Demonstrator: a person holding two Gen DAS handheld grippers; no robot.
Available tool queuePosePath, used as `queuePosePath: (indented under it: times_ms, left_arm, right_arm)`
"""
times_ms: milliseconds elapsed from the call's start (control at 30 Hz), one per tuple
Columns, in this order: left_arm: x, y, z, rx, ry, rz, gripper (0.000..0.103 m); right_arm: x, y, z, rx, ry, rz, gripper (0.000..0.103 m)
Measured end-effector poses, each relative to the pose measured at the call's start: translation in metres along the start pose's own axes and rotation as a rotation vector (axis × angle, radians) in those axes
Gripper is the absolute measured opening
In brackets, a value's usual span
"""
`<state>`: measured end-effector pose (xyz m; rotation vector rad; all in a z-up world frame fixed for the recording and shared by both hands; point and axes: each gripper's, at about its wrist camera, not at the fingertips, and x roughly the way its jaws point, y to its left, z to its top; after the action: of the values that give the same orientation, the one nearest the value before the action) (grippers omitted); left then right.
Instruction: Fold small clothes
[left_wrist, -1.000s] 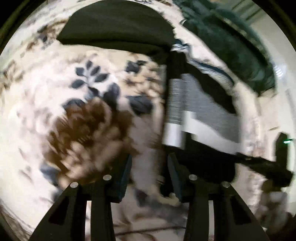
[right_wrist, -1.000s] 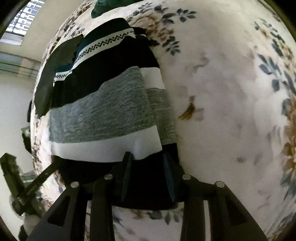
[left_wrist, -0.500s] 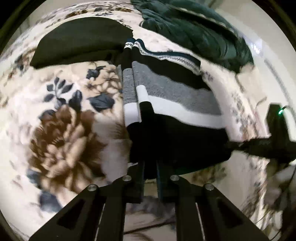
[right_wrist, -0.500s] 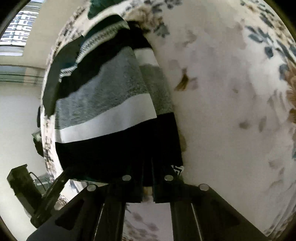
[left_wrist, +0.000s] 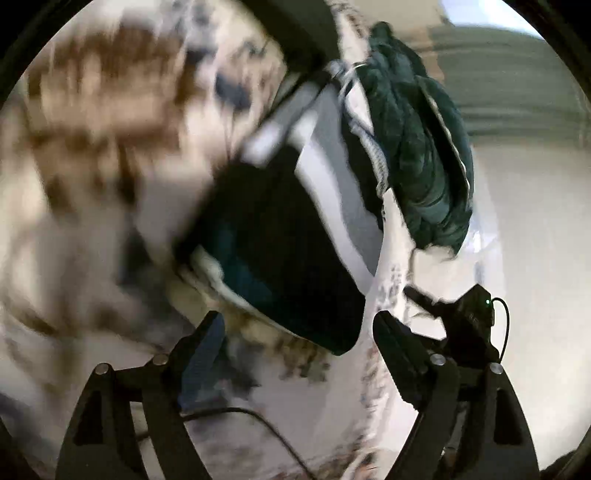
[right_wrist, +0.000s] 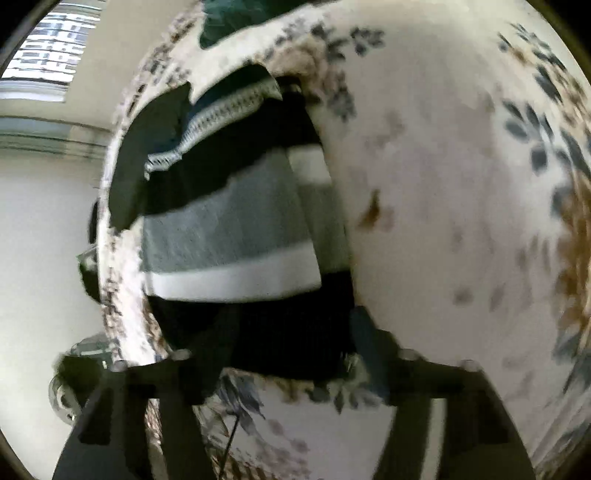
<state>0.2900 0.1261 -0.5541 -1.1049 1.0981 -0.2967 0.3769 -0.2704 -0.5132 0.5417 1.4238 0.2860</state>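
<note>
A striped sweater with black, white and grey bands (right_wrist: 236, 236) lies folded narrow on a floral bedspread (right_wrist: 443, 184). It also shows in the blurred left wrist view (left_wrist: 280, 236), its black hem nearest. My left gripper (left_wrist: 295, 332) is open and empty just in front of the hem. My right gripper (right_wrist: 291, 332) is open, its fingers either side of the black hem, holding nothing.
A dark green blanket (left_wrist: 417, 147) is heaped beyond the sweater. A flat dark garment (right_wrist: 147, 155) lies at the sweater's far left side. The bed's edge (right_wrist: 118, 288) runs along the left, with a window (right_wrist: 48, 62) behind.
Both grippers were shut on the sweater's black hem half a second ago. Now both have opened and let it go. The left view has swung and blurred.
</note>
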Motion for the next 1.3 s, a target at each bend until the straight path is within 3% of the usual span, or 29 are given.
queuePosePath:
  times_ms: [167, 433, 467, 500, 533, 567, 600, 633, 800, 900, 933, 1000, 1067, 1133, 1233, 1300]
  left_arm:
    - [0.054, 0.008, 0.0, -0.15, -0.102, -0.034, 0.082]
    - [0.068, 0.005, 0.012, -0.303, -0.272, 0.004, 0.08]
    - [0.067, 0.005, 0.013, -0.313, -0.298, 0.007, 0.076]
    - [0.065, 0.002, 0.014, -0.313, -0.338, -0.003, 0.065]
    - [0.062, -0.002, 0.018, -0.289, -0.364, 0.007, 0.044]
    - [0.061, -0.007, 0.024, -0.254, -0.356, 0.021, 0.04]
    - [0.056, -0.012, 0.031, -0.215, -0.35, 0.029, 0.039]
    - [0.051, -0.015, 0.037, -0.191, -0.344, 0.027, 0.039]
    - [0.008, -0.023, 0.08, -0.038, -0.249, 0.043, 0.037]
    - [-0.013, -0.013, 0.11, 0.021, -0.182, 0.1, 0.049]
    - [-0.015, -0.004, 0.121, 0.003, -0.147, 0.117, 0.057]
    - [-0.014, 0.015, 0.133, -0.042, -0.103, 0.126, 0.059]
    - [-0.011, 0.023, 0.141, -0.044, -0.08, 0.143, 0.061]
    - [-0.005, 0.021, 0.15, -0.021, -0.087, 0.157, 0.061]
    - [0.001, 0.027, 0.158, -0.072, -0.129, 0.108, 0.062]
    - [0.003, 0.037, 0.158, -0.129, -0.148, 0.056, 0.062]
  right_arm:
    - [0.013, -0.008, 0.066, -0.031, 0.029, 0.044, 0.091]
    - [0.098, 0.005, 0.18, -0.115, 0.136, 0.13, 0.092]
    - [0.112, 0.007, 0.189, -0.099, 0.162, 0.129, 0.092]
    - [0.12, 0.008, 0.193, -0.082, 0.178, 0.128, 0.093]
    - [0.123, 0.01, 0.195, -0.068, 0.172, 0.129, 0.09]
    - [0.123, 0.014, 0.196, -0.07, 0.15, 0.133, 0.08]
    - [0.122, 0.018, 0.194, -0.079, 0.137, 0.142, 0.031]
    - [0.123, 0.018, 0.191, -0.062, 0.154, 0.163, 0.019]
    - [0.086, 0.011, 0.145, 0.035, 0.046, 0.202, 0.016]
    - [0.057, 0.01, 0.078, 0.089, -0.014, 0.198, 0.015]
    - [0.051, 0.01, 0.054, 0.111, -0.026, 0.198, 0.015]
    - [0.046, 0.014, 0.004, 0.161, -0.031, 0.214, 0.015]
    - [0.052, 0.017, -0.027, 0.182, -0.036, 0.182, 0.019]
    - [0.059, 0.01, -0.037, 0.222, -0.032, 0.146, 0.05]
    - [0.058, -0.014, -0.038, 0.314, -0.044, 0.14, 0.054]
    - [0.048, -0.023, -0.031, 0.311, -0.052, 0.092, 0.054]
